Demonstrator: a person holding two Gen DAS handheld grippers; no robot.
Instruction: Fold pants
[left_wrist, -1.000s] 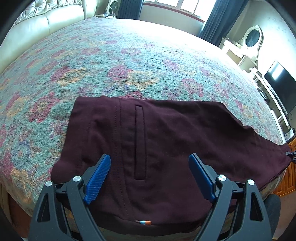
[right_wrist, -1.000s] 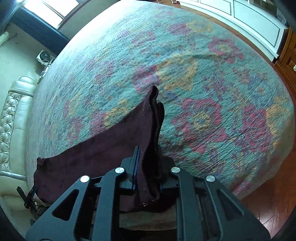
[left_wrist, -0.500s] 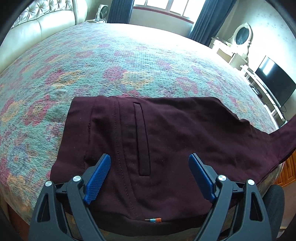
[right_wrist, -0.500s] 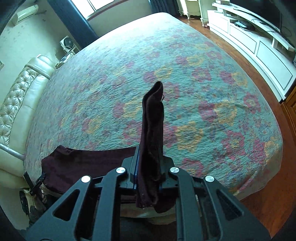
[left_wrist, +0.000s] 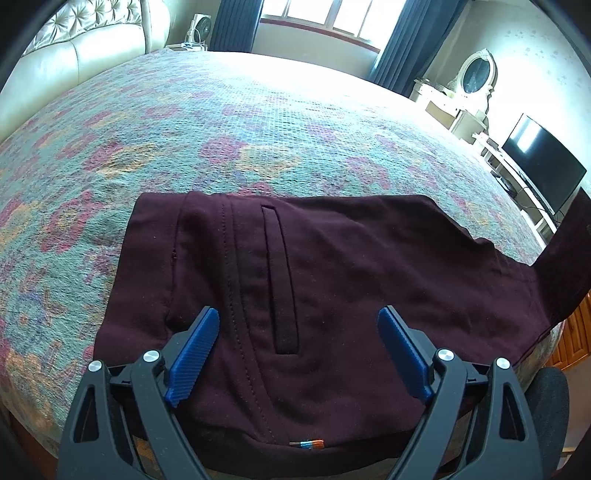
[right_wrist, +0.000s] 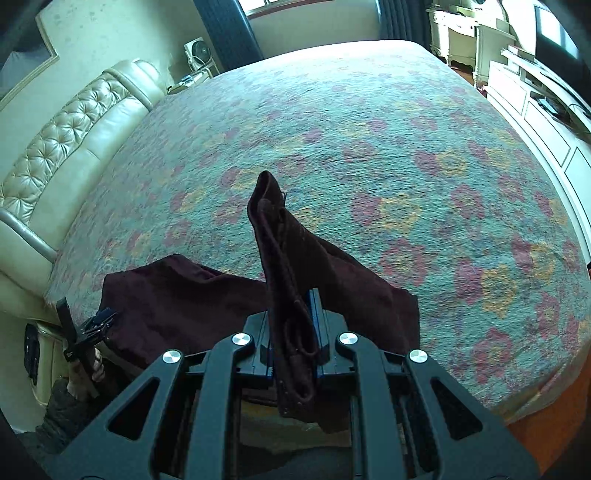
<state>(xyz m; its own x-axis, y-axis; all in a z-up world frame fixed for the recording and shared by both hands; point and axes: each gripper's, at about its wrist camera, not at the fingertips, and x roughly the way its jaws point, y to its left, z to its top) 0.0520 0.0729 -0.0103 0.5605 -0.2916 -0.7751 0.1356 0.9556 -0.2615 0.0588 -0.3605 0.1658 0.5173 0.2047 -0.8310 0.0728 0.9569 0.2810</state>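
Dark maroon pants (left_wrist: 332, 280) lie on the floral bedspread near the bed's front edge, waistband end and a slit pocket (left_wrist: 280, 280) towards me. My left gripper (left_wrist: 297, 328) is open and empty, hovering just above the waist part. My right gripper (right_wrist: 295, 314) is shut on the bunched leg end of the pants (right_wrist: 284, 266), lifted off the bed; that raised leg also shows at the right edge of the left wrist view (left_wrist: 569, 258). The left gripper shows at the lower left of the right wrist view (right_wrist: 88, 332).
The bed (left_wrist: 258, 129) with its floral cover fills both views. A tufted cream headboard (right_wrist: 66, 147) runs along the left. A dresser with mirror (left_wrist: 476, 77), a TV (left_wrist: 543, 166) and white cabinets (right_wrist: 535, 110) stand at the right.
My right gripper has lifted the leg end and carried it left, over towards the waist. The left gripper has stayed open above the waist, with its view tilting up slightly.
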